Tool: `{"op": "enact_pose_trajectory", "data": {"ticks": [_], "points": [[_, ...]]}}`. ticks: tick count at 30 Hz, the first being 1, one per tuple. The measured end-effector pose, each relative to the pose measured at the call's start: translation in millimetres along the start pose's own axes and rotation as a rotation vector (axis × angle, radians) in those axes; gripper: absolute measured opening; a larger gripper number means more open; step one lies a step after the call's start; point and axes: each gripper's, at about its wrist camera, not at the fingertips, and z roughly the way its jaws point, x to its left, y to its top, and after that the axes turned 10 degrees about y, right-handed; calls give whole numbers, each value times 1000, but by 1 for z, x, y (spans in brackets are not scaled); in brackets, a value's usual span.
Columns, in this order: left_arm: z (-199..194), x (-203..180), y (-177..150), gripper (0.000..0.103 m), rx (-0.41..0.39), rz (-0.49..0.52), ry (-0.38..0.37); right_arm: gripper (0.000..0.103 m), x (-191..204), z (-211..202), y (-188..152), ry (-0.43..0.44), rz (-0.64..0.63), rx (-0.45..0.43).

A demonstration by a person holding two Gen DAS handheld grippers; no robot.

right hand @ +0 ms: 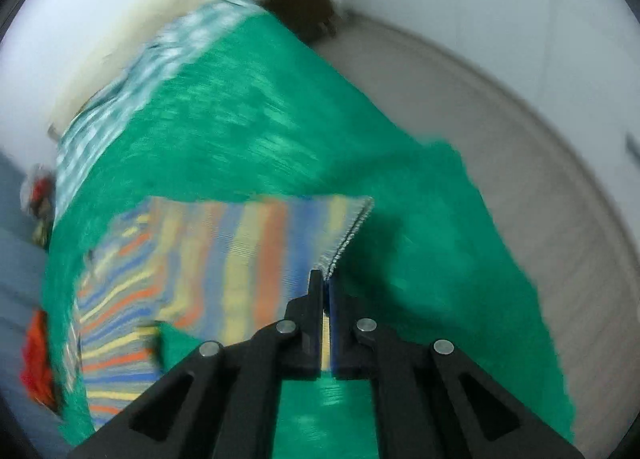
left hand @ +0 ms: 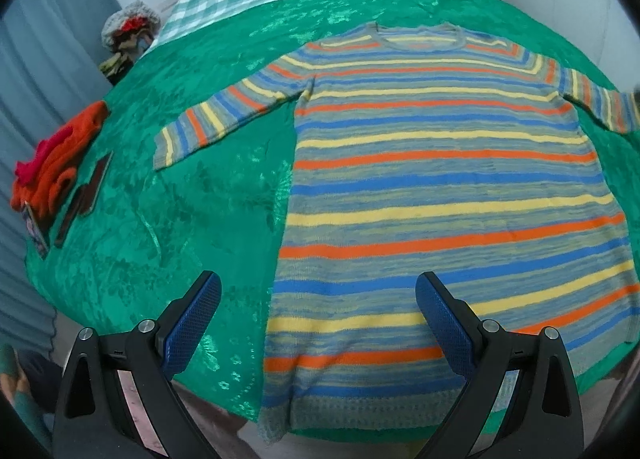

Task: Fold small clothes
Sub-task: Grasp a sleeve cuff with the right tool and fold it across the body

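1. A green bedspread [left hand: 168, 195] covers the bed; folded orange clothes [left hand: 60, 167] sit at its left edge.
2. Folding has barely begun: the striped sweater [left hand: 440, 187] lies flat with its sleeves spread.
3. The left gripper [left hand: 318, 323] hangs open over the hem.
4. The right gripper [right hand: 325, 279] is clamped on the sleeve cuff [right hand: 352, 235].

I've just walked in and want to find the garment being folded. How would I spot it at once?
Look at the bed under its shiny green cover. The sweater lies flat on that cover, sleeves out to both sides, its hem at the near edge. Its yellow, orange and blue stripes on grey set it apart from the plain orange clothes piled at the left edge.
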Motion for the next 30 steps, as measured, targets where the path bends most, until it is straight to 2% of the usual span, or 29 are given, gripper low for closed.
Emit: {"op": "enact_pose_trajectory", "data": {"ticks": [3, 6, 7, 9, 12, 13, 14, 15, 18, 21, 23, 24, 25, 27, 28, 30], "points": [[8, 3, -3, 98, 19, -24, -20, 2, 93, -15, 19, 151, -161, -19], [12, 9, -4, 99, 21, -43, -24, 2, 177, -9, 23, 284, -290, 7], [12, 13, -6, 99, 20, -52, -23, 2, 206, 0, 21, 331, -322, 26], [14, 19, -8, 98, 23, -69, -26, 2, 254, 24, 11, 372, -387, 65], [22, 29, -14, 99, 42, -102, -32, 5, 293, 64, -8, 445, -416, 129], [24, 32, -15, 98, 50, -109, -36, 17, 300, 84, -14, 505, -385, 184], [28, 34, -17, 98, 64, -116, -38, 49, 301, 98, -19, 531, -360, 220], [31, 37, -19, 98, 73, -122, -38, 62, 301, 111, -23, 564, -327, 246], [34, 44, -19, 98, 78, -147, -43, 64, 280, 125, -25, 603, -236, 245], [38, 47, -18, 98, 84, -166, -63, 64, 247, 146, -28, 564, -127, 300], [41, 45, -17, 99, 96, -159, -71, 64, 219, 164, -37, 480, -67, 357], [41, 44, -17, 99, 98, -153, -71, 64, 205, 175, -42, 408, -54, 386], [40, 43, -17, 99, 97, -145, -66, 64, 190, 184, -47, 285, -68, 396], [39, 44, -17, 99, 91, -140, -56, 60, 160, 185, -48, 71, -108, 338], [39, 46, -17, 99, 92, -141, -55, 51, 150, 180, -48, 59, -109, 313], [42, 50, -16, 98, 104, -151, -65, 52, 138, 161, -47, 24, -112, 256]]}}
